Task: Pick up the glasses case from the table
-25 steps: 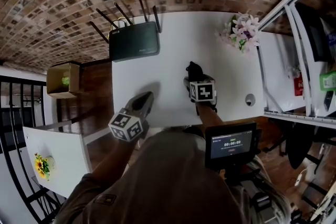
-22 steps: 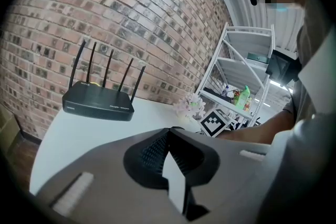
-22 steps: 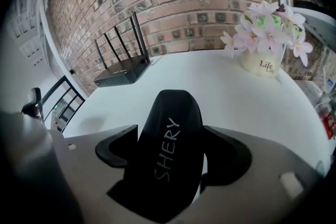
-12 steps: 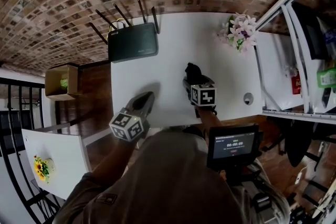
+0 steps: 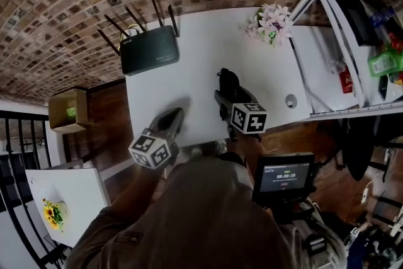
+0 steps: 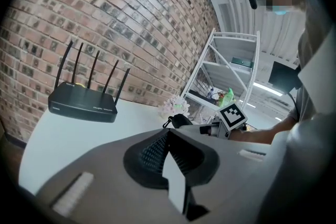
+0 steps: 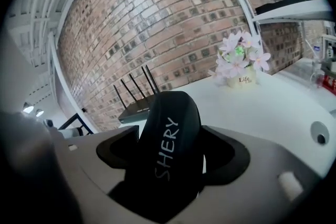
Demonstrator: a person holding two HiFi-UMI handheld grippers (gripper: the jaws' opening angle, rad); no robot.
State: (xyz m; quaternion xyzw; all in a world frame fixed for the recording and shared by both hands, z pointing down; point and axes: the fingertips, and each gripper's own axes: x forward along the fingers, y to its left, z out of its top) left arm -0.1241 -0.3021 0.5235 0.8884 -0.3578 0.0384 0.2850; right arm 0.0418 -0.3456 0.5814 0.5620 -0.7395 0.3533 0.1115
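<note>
The black glasses case (image 7: 170, 155), lettered "SHERY", stands up between the jaws of my right gripper (image 7: 170, 168), which is shut on it. In the head view the glasses case (image 5: 228, 81) is held above the middle of the white table (image 5: 189, 75), sticking out past the right gripper (image 5: 224, 101). From the left gripper view the glasses case (image 6: 181, 119) shows as a dark lump beside the right gripper's marker cube. My left gripper (image 5: 172, 121) hovers over the table's near edge, shut and holding nothing, with its jaws (image 6: 170, 152) together.
A black router (image 5: 150, 50) with several antennas lies at the table's far left. A pot of pink flowers (image 5: 269, 22) stands at the far right. A round cable hole (image 5: 290, 100) is near the right edge. White shelving (image 5: 352, 41) flanks the table.
My right gripper has risen with the glasses case and rolled a little, so the case is off the table. The left gripper has hardly moved.
</note>
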